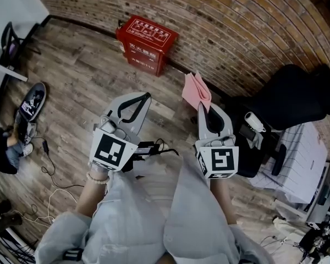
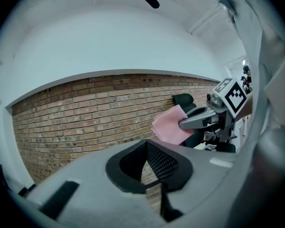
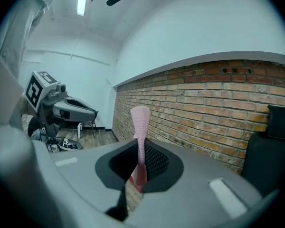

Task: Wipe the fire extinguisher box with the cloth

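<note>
The red fire extinguisher box (image 1: 146,43) stands on the wood floor against the brick wall, some way ahead of both grippers. My right gripper (image 1: 200,108) is shut on a folded pink cloth (image 1: 197,90), which sticks out past its tips. In the right gripper view the cloth (image 3: 141,122) rises as a thin edge-on strip from the closed jaws (image 3: 141,148). My left gripper (image 1: 147,97) is held beside it, shut and with nothing in it. The left gripper view shows its own jaws (image 2: 146,144) and the right gripper with the cloth (image 2: 170,125). The box is not in either gripper view.
A black office chair (image 1: 297,95) stands close on the right, with white equipment (image 1: 300,155) below it. Cables (image 1: 49,169) trail over the floor at the left, near a shoe (image 1: 32,100) and a seated person (image 1: 3,147). The brick wall (image 1: 236,21) runs behind the box.
</note>
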A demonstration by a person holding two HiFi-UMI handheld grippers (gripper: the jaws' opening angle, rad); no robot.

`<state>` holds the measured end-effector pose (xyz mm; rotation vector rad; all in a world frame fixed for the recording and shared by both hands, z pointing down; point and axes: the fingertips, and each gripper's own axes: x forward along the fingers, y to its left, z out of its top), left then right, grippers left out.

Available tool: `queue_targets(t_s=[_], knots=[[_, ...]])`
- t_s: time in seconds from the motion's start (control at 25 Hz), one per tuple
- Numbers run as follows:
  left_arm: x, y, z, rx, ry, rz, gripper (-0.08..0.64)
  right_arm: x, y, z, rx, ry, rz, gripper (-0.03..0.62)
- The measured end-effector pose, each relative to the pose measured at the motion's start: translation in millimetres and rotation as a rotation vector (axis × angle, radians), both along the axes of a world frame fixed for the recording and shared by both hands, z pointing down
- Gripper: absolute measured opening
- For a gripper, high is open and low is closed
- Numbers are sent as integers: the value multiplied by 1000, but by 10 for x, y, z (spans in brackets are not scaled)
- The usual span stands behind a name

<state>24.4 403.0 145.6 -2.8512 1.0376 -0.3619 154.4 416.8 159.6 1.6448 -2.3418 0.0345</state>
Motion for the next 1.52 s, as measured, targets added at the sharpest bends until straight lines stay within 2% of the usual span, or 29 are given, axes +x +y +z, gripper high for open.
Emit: queue_targets(t_s=[0.4,0.68,0.92,1.52], knots=[[-287,-23,-41,35,-26,4,-5,-255,3,27,14,-10,6,21],[-346,-302,-3,30,-24,-25,-5,-277,-352,76,10,-8,-13,21],[-289,-754,90,21,-30,-58,-5,-204,-931,132,7,1,-58,21],[29,-2550,205,-39,-37,-184,-5,69,-2804,257,-59,4,-183,21]])
